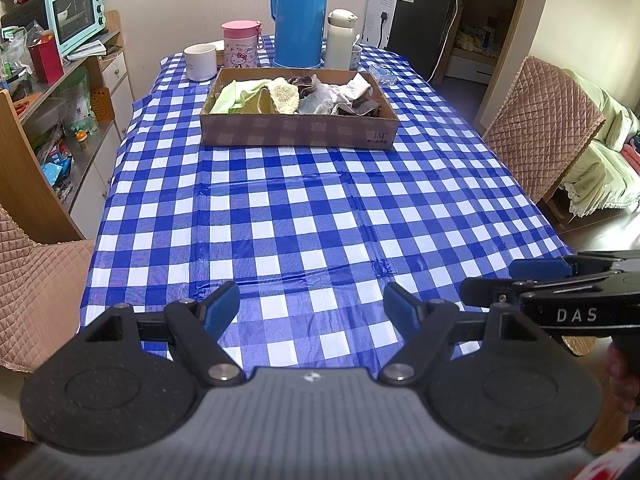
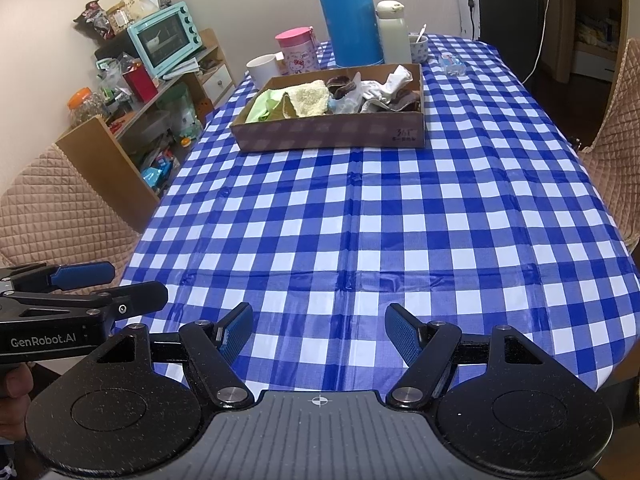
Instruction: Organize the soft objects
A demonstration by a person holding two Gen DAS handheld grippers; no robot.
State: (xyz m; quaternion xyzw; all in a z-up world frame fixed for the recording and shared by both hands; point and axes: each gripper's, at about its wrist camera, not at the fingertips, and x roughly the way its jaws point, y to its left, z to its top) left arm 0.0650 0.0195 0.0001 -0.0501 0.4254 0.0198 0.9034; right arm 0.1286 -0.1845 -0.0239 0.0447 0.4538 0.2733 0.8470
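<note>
Left wrist view: my left gripper [image 1: 312, 306] hangs over the near table edge, jaws spread, nothing between them. My right gripper [image 2: 319, 330] sits just beside it, also spread and empty. Far along the checked cloth [image 1: 320, 208], the cardboard box [image 1: 298, 130] holds the soft cloths [image 1: 280, 96]. Flasks [image 1: 300, 12] stand behind it.

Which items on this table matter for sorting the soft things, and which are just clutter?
Job:
- cardboard box
- green cloth
- fluffy cream cloth
- white socks
- dark socks

Lying about:
- blue thermos
- pink cup
- white mug
- white flask
</note>
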